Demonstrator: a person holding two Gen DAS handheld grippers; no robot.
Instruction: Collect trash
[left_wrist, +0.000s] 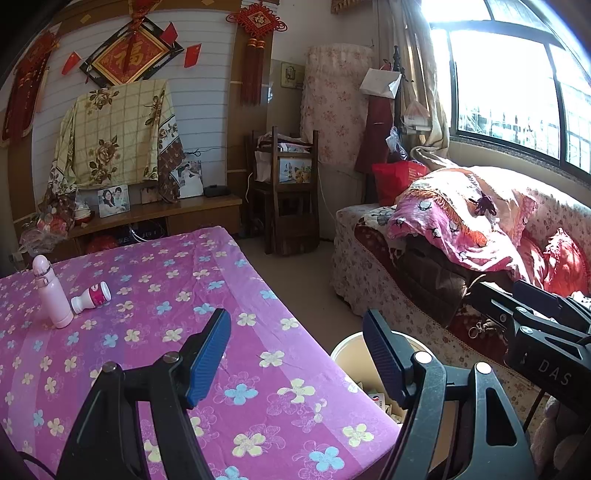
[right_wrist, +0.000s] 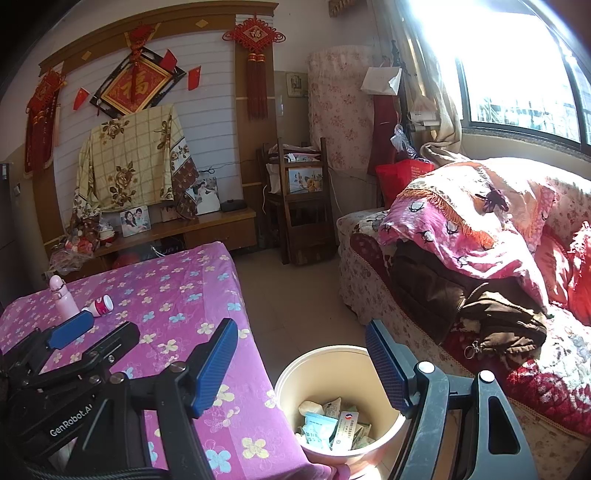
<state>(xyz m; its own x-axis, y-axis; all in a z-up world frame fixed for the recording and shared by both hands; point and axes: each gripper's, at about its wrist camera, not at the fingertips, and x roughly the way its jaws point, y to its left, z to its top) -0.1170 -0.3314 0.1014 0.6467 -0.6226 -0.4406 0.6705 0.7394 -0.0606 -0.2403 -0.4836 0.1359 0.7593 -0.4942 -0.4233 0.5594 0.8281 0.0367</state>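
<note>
Both claws, left gripper (left_wrist: 295, 354) and right gripper (right_wrist: 301, 363), hang spread apart and empty, probably because the wrappers already sit in the cream plastic bin (right_wrist: 325, 365) beside the purple flowered tablecloth (left_wrist: 192, 280).

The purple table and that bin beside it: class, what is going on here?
A person holds two grippers, and both are open and empty. The left gripper hangs over the table's near corner; the right gripper hangs above the bin on the floor, which already holds wrappers. A small bottle lies on its side next to an upright pink flask at the table's far end, untouched.
</note>
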